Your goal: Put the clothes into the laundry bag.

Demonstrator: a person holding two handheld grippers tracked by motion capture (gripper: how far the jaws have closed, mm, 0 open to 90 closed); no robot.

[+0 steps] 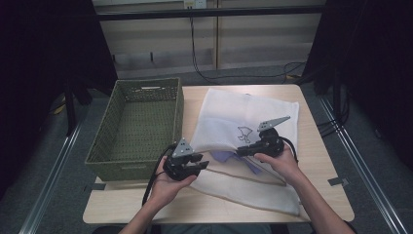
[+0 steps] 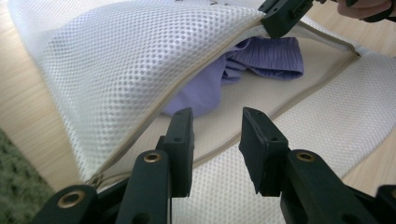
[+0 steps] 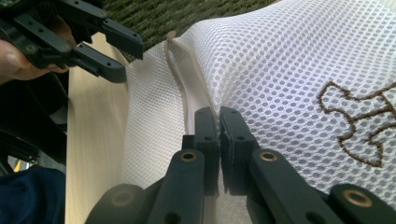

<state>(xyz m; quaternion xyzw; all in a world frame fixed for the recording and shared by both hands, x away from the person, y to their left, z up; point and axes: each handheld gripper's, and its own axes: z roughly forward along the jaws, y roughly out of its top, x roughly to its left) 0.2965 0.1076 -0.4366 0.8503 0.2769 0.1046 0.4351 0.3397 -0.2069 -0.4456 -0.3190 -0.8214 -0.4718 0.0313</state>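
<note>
With the right gripper (image 3: 218, 116) clenched on the white mesh zip bag's (image 1: 229, 117) upper edge, keep it lifted while the left gripper's (image 2: 215, 133) released jaws reach the purple cloth (image 2: 261, 58) inside.

Both grippers (image 1: 187, 165) have black jaws with brass-coloured pivot rivets, grey three-cornered top plates and black cables.

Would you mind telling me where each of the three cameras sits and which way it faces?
High view: above the person's side, looking forward and down on the table; both forearms enter below.
Left gripper view: rides the left gripper, facing its open jaws and the purple cloth inside the mesh bag.
Right gripper view: rides the right gripper, jaws shut on the bag's edge.
Shared: both gripper views show the mesh bag and the other gripper.
</note>
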